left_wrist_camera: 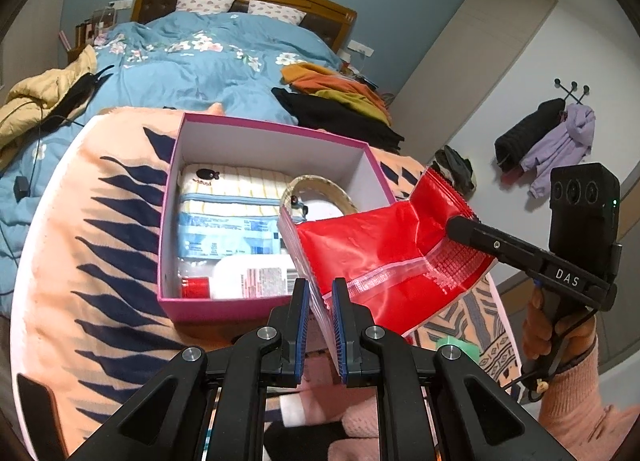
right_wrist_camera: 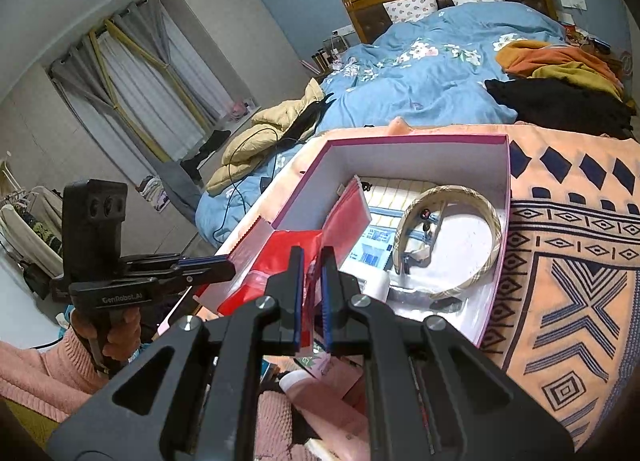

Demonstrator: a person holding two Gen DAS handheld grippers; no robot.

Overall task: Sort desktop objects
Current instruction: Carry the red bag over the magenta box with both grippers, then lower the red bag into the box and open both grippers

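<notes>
A red zip-top foil bag point(left_wrist_camera: 380, 245) hangs tilted over the near right corner of an open pink box point(left_wrist_camera: 272, 129). My left gripper point(left_wrist_camera: 320, 285) is shut on the bag's lower side edge. My right gripper point(left_wrist_camera: 456, 227) is shut on its upper corner near the zip strip. In the right wrist view the bag point(right_wrist_camera: 280, 257) is pinched by the right gripper point(right_wrist_camera: 311, 253), while the left gripper point(right_wrist_camera: 230, 263) clamps its silvery edge at the left. The box point(right_wrist_camera: 400, 139) holds a striped pouch point(left_wrist_camera: 236, 181), a blue pack point(left_wrist_camera: 224, 233), a white bottle point(left_wrist_camera: 248, 277) and a plaid headband point(right_wrist_camera: 480, 221).
The box rests on an orange patterned blanket point(left_wrist_camera: 100, 221) spread over the surface. A green tape roll point(left_wrist_camera: 458, 343) lies near the front edge. A pink bottle point(right_wrist_camera: 320, 393) lies below the right gripper. A bed with a blue duvet point(left_wrist_camera: 192, 69) and piled clothes stands behind.
</notes>
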